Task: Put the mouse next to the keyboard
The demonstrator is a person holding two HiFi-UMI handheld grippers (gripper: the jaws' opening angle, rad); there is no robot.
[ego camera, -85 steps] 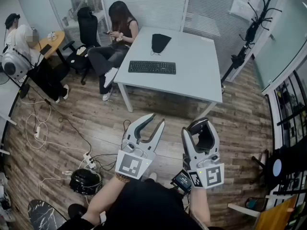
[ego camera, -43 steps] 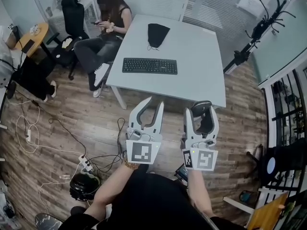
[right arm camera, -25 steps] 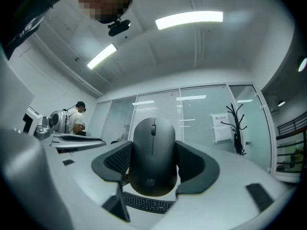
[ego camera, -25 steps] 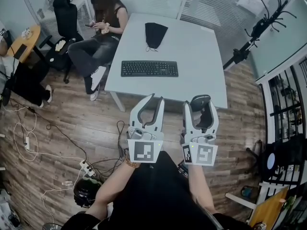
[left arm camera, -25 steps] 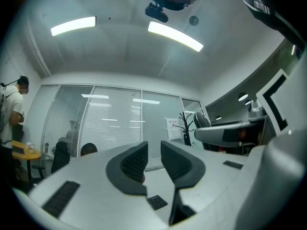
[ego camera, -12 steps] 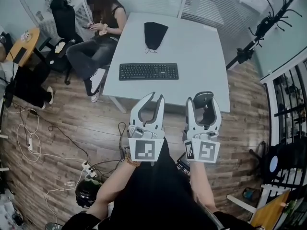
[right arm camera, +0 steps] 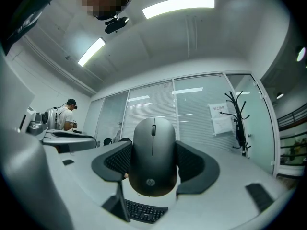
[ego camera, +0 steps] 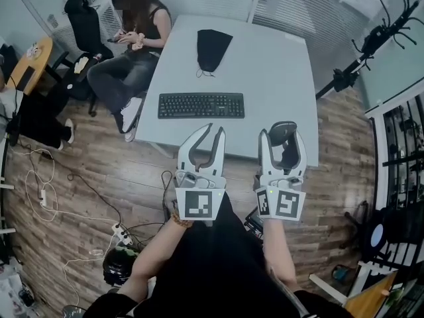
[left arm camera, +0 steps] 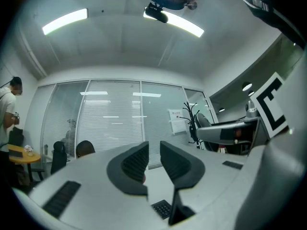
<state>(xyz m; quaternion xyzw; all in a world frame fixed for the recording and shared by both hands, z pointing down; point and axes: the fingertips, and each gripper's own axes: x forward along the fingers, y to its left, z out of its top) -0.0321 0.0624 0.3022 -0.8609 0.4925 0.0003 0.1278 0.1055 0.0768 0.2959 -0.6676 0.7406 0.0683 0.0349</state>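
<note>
A black keyboard (ego camera: 201,105) lies on the white table (ego camera: 278,65), near its front edge. My right gripper (ego camera: 283,141) is shut on a dark grey mouse (ego camera: 285,134), held upright in the air over the table's front edge, right of the keyboard. In the right gripper view the mouse (right arm camera: 153,152) fills the gap between both pads, with the keyboard (right arm camera: 144,211) far below. My left gripper (ego camera: 216,130) hangs beside it, over the table edge just in front of the keyboard. Its jaws stand open by a narrow gap, with nothing between them.
A black cloth item (ego camera: 213,48) lies on the table behind the keyboard. A person (ego camera: 132,38) sits at the table's left side by an office chair (ego camera: 83,22). A coat rack (ego camera: 377,38) stands at the right. Cables and a power strip (ego camera: 119,230) lie on the wooden floor.
The table and keyboard have come closer in the head view. Both grippers now reach over the table's front edge. The mouse stays gripped in the right gripper.
</note>
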